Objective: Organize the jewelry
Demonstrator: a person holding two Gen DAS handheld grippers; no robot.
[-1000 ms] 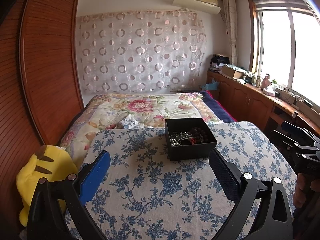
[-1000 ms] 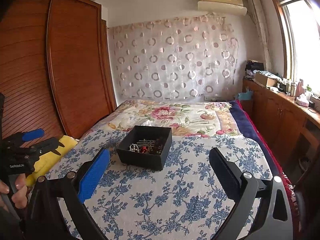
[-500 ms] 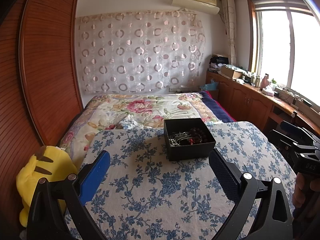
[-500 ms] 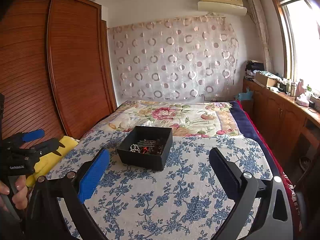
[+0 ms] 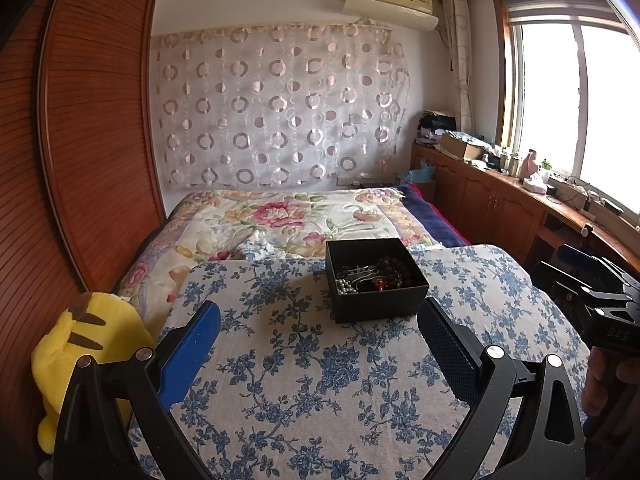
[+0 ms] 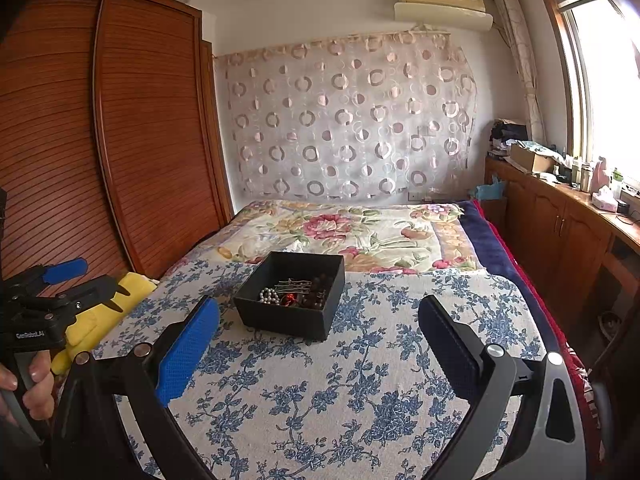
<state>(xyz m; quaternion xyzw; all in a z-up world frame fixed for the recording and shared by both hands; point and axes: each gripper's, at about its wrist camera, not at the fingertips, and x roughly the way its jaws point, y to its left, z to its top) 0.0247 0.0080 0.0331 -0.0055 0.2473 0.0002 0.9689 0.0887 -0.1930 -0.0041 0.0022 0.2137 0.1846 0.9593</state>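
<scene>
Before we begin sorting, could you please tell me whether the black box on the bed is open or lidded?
Open: the black box has no lid, and beads show inside.

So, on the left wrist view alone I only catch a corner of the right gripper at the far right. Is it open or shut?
Observer: Open. The right wrist view shows the right gripper with its pads wide apart and nothing between them, aimed at the black box.
Operator: And how does the left gripper look from outside?
Observer: The left gripper sits at the left edge, held up by a hand, in front of the yellow plush.
Operator: Anything at the bed's right side?
Observer: Near the foot, a red blanket edge hangs over the side.
</scene>
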